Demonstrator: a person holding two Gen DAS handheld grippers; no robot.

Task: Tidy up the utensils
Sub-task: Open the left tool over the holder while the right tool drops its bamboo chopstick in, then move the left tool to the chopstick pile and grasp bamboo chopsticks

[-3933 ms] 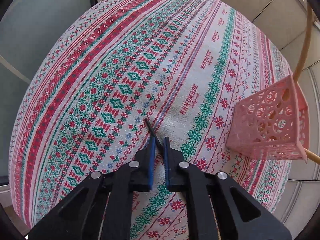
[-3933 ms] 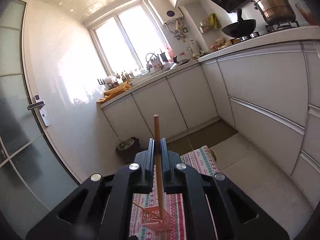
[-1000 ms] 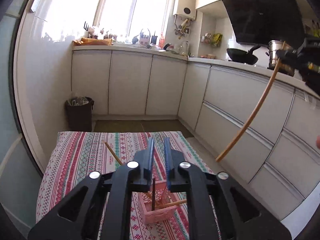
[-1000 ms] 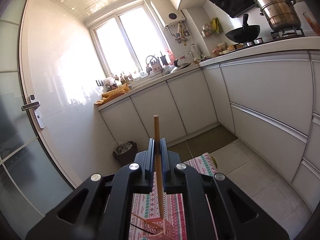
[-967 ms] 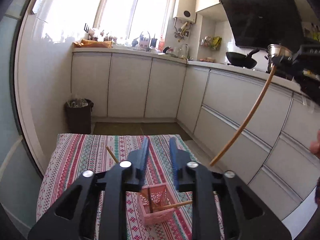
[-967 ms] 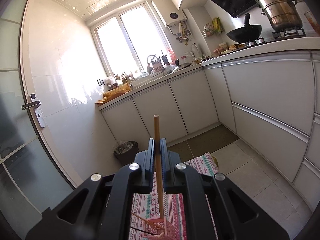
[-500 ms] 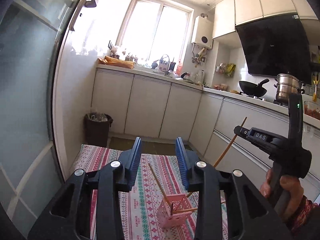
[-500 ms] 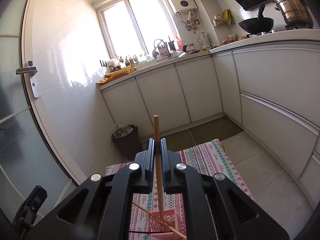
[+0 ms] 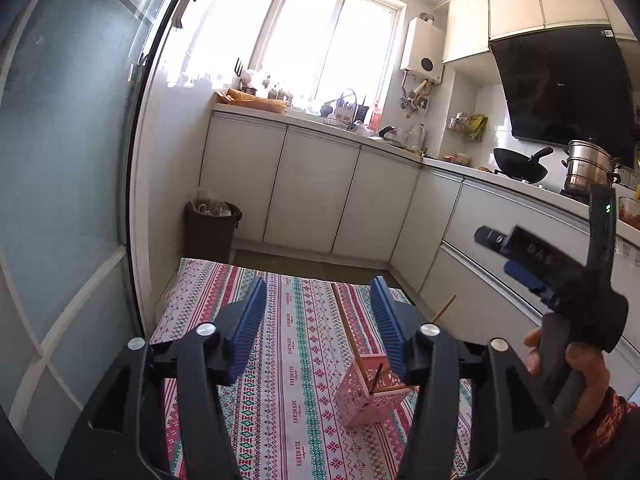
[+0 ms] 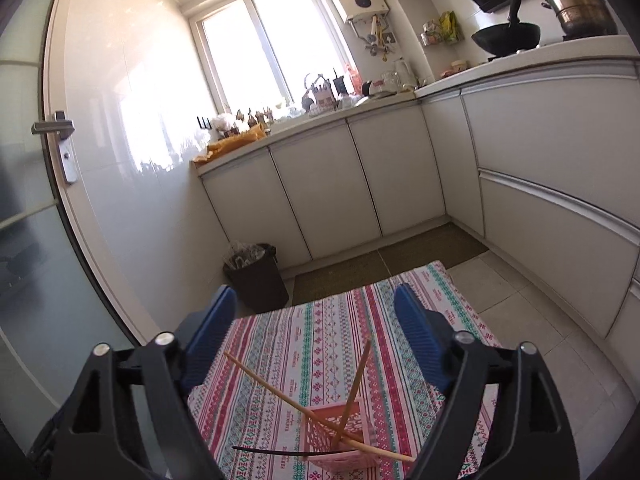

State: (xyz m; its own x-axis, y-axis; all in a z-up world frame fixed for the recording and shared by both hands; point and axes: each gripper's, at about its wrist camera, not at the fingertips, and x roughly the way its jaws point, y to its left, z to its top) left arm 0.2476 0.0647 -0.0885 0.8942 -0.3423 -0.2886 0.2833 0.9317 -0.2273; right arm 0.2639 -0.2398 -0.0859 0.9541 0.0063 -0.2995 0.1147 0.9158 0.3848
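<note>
While both tongs stand wide with nothing between their blue pads, having just been opening, the left tongs (image 9: 318,322) and right tongs (image 10: 320,344) hang above the pink basket (image 10: 340,436) (three chopsticks (image 10: 356,384) lean inside it), which stands on the patterned cloth (image 9: 296,320) covering the bench.

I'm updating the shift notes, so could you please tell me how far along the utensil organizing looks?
Done: three sticks, two wooden chopsticks and a thin black one, lean in the pink basket on the patterned cloth. In hand: nothing; the left gripper and right gripper are open and empty, having just opened. Left: no loose utensils show on the cloth.
</note>
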